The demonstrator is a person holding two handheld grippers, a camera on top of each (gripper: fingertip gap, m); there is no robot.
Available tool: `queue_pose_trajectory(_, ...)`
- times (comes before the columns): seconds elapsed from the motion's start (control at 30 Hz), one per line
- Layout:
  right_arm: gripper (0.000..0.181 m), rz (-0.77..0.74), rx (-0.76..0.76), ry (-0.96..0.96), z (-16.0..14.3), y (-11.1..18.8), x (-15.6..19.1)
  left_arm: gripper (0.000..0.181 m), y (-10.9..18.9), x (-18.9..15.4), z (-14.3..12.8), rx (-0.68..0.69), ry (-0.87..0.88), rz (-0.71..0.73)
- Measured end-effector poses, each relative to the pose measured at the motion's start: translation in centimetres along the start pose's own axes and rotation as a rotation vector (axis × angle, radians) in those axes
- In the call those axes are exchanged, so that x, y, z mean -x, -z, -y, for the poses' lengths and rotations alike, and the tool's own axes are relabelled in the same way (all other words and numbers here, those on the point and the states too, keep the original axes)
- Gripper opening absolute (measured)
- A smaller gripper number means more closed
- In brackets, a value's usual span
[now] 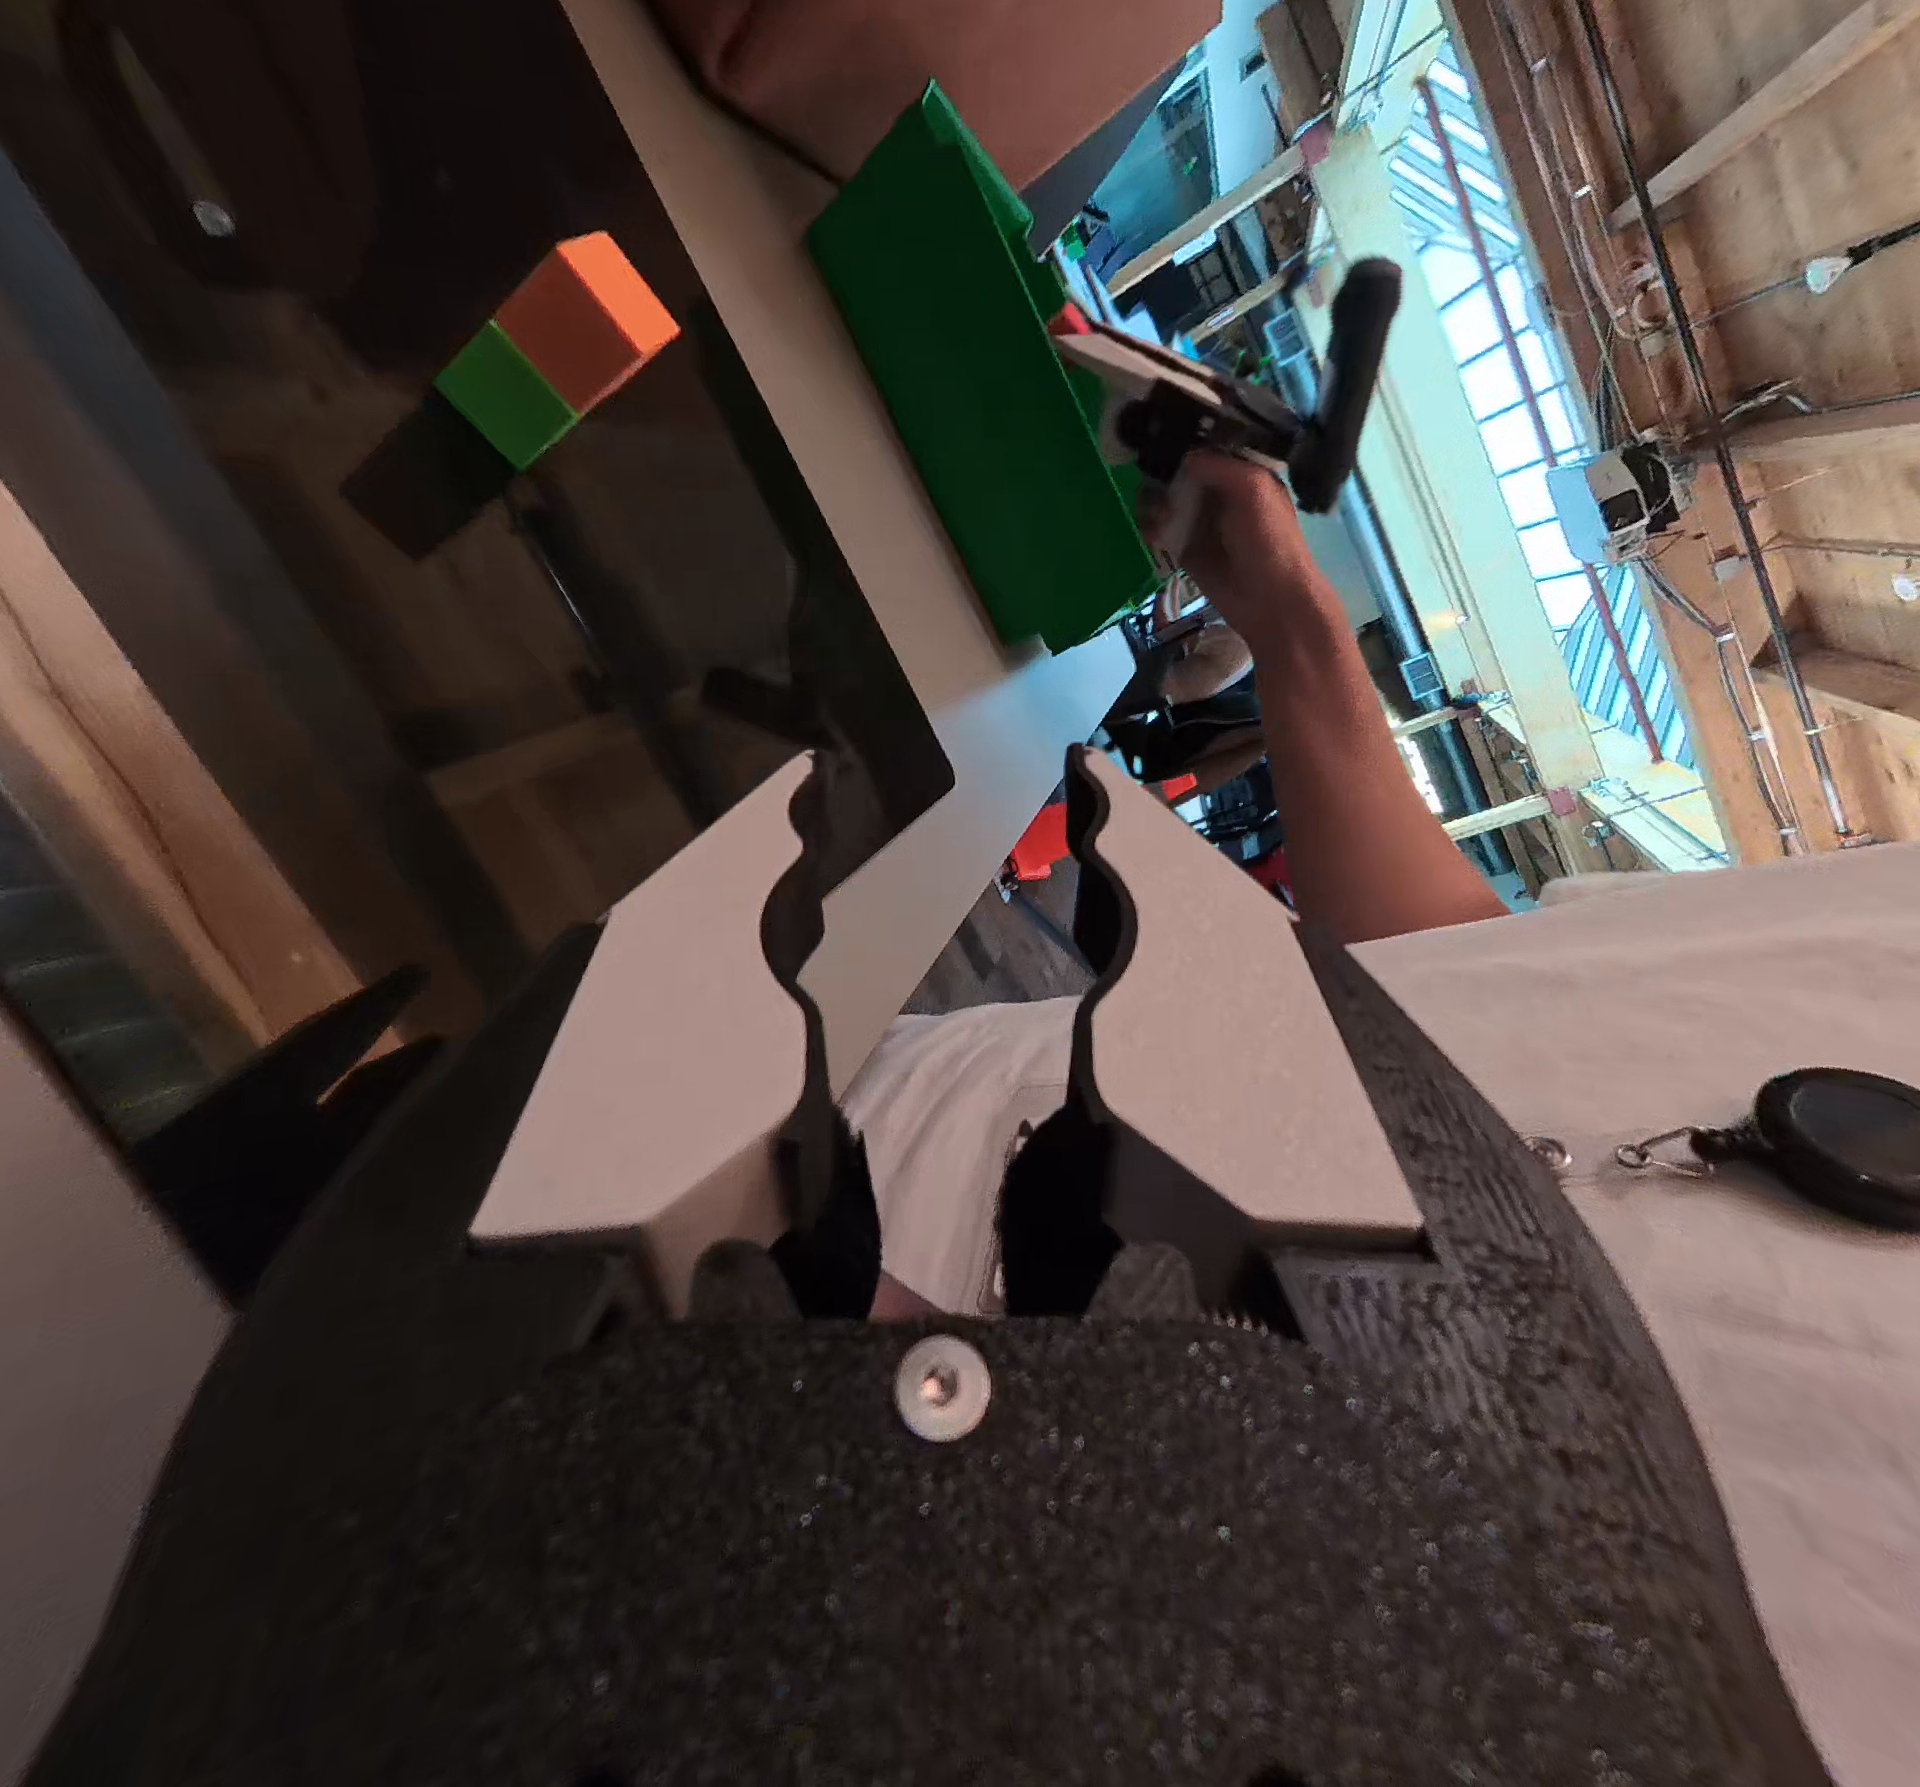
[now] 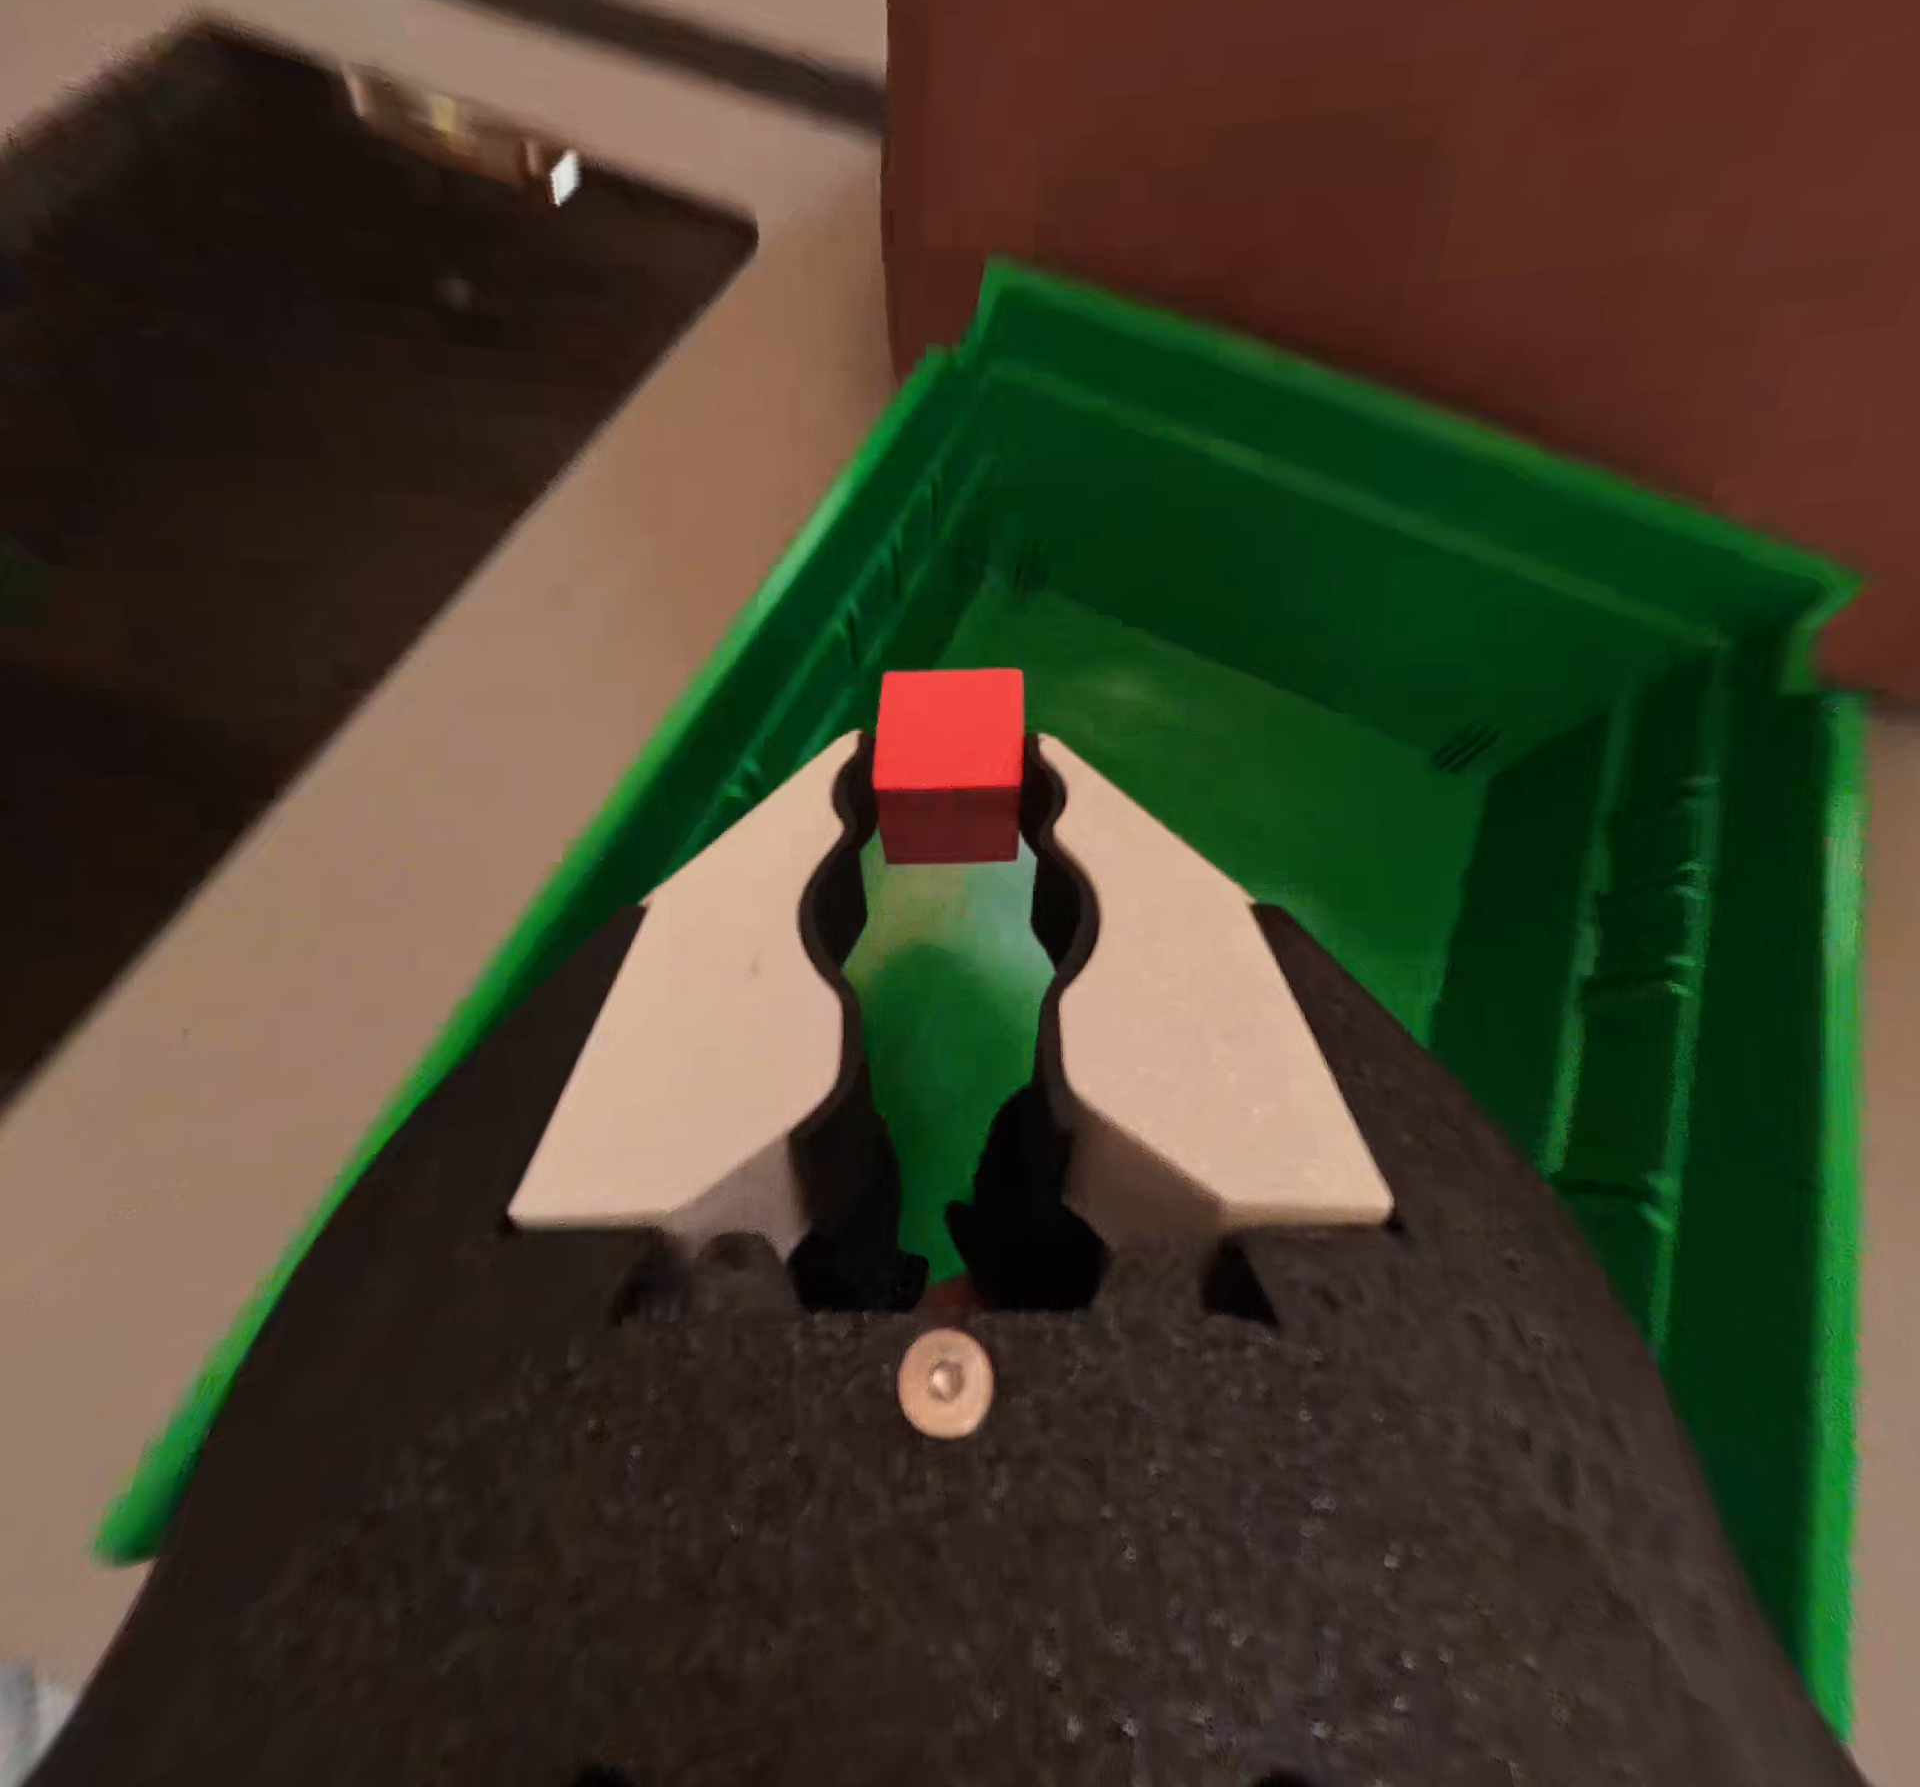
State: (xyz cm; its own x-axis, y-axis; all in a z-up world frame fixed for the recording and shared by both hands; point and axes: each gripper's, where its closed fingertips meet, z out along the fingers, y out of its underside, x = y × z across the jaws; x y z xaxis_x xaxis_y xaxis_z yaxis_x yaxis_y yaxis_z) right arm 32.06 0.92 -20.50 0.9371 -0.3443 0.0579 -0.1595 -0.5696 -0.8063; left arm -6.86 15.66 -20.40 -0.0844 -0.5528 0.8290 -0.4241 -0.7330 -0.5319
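Broadly, we see a pale table [image 1: 748,179] bearing a dark glossy mat [image 2: 312,449], with a brown padded backing [image 2: 1403,179] behind. Next in size is the green bin [image 2: 1299,532], open at the top, standing on the table just beside the mat and against the brown backing. In the left wrist view the bin appears side-on, with the person's forearm [image 1: 1320,688] beyond it.

The right gripper [image 2: 948,761] hangs over the bin's interior, its 2 fingers drawn in narrow and clamped on a red cube [image 2: 948,750]. The cube sits at the very fingertips, 1 flat face against each pad, its top rising a little above them; the bin floor lies below it, apart from it. We judge the cube rigid, light and smooth-faced, best taken on 2 opposite flat sides as it is held now; so shallow a tip grip may let it pivot.

The left gripper [image 1: 940,771] is parted, with nothing between its fingers, and is tilted off the near edge of the table, well apart from the bin. On the mat stand 2 further cubes, 1 orange cube [image 1: 587,314] and 1 green cube [image 1: 509,392], touching side by side; motion blur in the right wrist view leaves the mat's far edge uncertain.
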Motion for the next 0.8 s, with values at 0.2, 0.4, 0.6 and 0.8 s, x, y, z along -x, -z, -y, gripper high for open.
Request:
queue_pose_trajectory(0.2,0.027,0.206,0.181,0.078,-4.1,-6.8,0.8,0.046,-1.8,1.9,-0.8,0.176,-0.280,0.249)
queue_pose_trajectory(0.4,0.036,0.263,0.258,0.145,-5.8,-6.9,1.3,0.046,-3.7,3.4,1.9,0.227,-0.433,0.421)
queue_pose_trajectory(0.6,0.057,0.119,0.105,0.056,-2.4,-0.8,0.5,0.050,-6.0,4.6,7.9,0.221,-0.662,0.523)
queue_pose_trajectory(0.8,0.059,0.139,-0.293,-0.129,3.1,8.8,9.2,0.054,-9.5,6.6,8.2,0.418,-0.776,0.480)
